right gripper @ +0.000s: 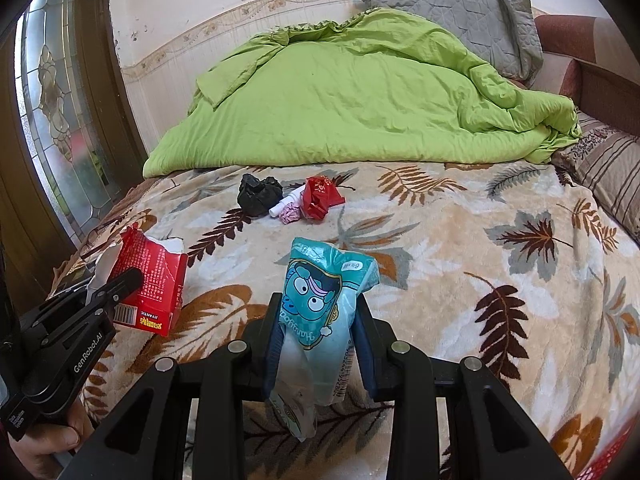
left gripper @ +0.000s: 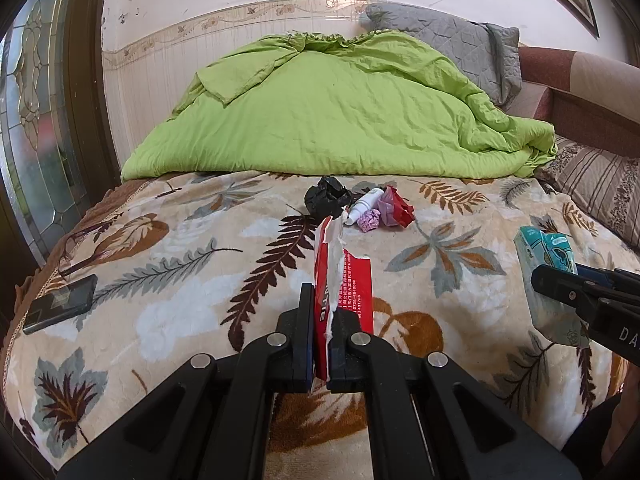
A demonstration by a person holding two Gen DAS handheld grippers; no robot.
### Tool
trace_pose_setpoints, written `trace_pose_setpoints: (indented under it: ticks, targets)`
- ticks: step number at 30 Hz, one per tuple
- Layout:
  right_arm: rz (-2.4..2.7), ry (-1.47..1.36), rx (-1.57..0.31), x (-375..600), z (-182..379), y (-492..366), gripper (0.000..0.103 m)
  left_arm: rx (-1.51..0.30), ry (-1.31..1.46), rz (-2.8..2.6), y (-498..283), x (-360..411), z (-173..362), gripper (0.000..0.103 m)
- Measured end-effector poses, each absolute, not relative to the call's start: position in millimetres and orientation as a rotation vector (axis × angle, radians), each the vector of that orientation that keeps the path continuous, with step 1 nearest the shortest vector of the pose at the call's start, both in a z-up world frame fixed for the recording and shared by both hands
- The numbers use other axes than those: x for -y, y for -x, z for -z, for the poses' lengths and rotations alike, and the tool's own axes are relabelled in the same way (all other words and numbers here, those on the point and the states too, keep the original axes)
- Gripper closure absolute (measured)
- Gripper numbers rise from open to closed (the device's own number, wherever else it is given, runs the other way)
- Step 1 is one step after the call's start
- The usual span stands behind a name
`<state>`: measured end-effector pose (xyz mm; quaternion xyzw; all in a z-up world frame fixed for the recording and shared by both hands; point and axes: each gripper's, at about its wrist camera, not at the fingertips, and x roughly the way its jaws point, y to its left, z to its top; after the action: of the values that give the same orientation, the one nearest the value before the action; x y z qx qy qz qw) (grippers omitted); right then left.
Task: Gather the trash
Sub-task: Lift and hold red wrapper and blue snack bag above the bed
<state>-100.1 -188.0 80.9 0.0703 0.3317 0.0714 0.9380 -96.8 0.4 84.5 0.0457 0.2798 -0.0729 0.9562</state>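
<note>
Over the near end of the bed we have two pieces of trash already gripped. The left tongs (left gripper: pixel 322 344) are closed tight on a torn red carton (left gripper: pixel 344 280), held edge-on; its long axis runs away from us, ripped end pointing toward the far trash pile. The right wrist view shows the same carton (right gripper: pixel 154 280) broadside, barcode end nearest us. The right tongs (right gripper: pixel 320 344) are closed partway, jaws pinching a teal snack wrapper (right gripper: pixel 320 300) with a cartoon face; its long axis stands roughly upright, the loose clear end hanging below the jaws. In the left view the wrapper (left gripper: pixel 544 248) sits well to the right of the carton, the two apart.

Further out on the leaf-print blanket (left gripper: pixel 180 264) we count one cluster of four loose pieces, touching or just beside each other: one black crumpled bag (left gripper: pixel 326 194), one small white bottle (left gripper: pixel 366 204) lying on its side, one pink paper wad (left gripper: pixel 370 220), one red crumpled wrapper (left gripper: pixel 398 208). Nothing stands between the tongs and that cluster.

Left edge of the bed: one dark phone (left gripper: pixel 60 308) lying flat, one pair of glasses (left gripper: pixel 76 246) just beyond it. Behind the cluster, one green duvet (left gripper: pixel 328 112) bunched up, one gray pillow (left gripper: pixel 448 40) past it, one striped pillow (left gripper: pixel 600 184) at right.
</note>
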Motion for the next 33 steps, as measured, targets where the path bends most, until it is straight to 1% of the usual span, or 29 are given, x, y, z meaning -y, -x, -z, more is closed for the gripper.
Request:
trace_pose_setpoints:
  ticks: [33]
  targets:
    - [-0.149,-0.14,-0.673,187.7,-84.5,98.9,0.068,-0.555,-0.1,0.152,96.2,2.1,-90.0,0.1]
